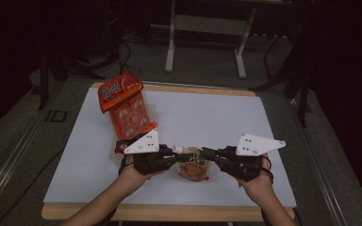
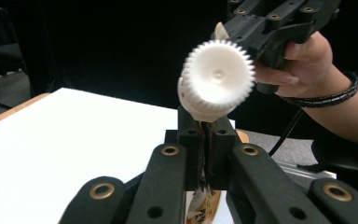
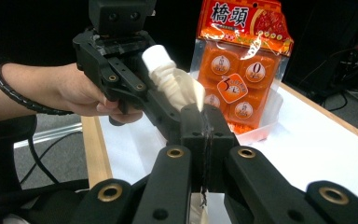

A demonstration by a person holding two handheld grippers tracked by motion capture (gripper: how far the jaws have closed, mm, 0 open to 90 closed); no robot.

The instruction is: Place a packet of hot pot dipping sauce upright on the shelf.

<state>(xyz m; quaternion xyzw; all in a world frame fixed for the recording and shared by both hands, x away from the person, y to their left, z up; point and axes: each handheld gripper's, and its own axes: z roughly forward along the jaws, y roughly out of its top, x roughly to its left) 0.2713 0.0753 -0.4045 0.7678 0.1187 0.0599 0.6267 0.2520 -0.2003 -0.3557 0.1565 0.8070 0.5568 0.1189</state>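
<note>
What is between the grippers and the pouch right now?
Nothing visible. The left gripper and the right gripper are both shut on the top edge of the pouch, on either side of its white cap.

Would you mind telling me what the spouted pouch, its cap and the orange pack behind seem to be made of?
Pouch: thin flexible printed film, probably; it hangs limp between both claws. Cap: matte white moulded plastic with a ribbed rim. Orange pack: glossy printed film over a clear tray, judging by its sheen.

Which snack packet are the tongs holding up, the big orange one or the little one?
The little pouch with the white screw cap. Both tongs pinch its top edge. The orange packet stands apart, untouched.
</note>
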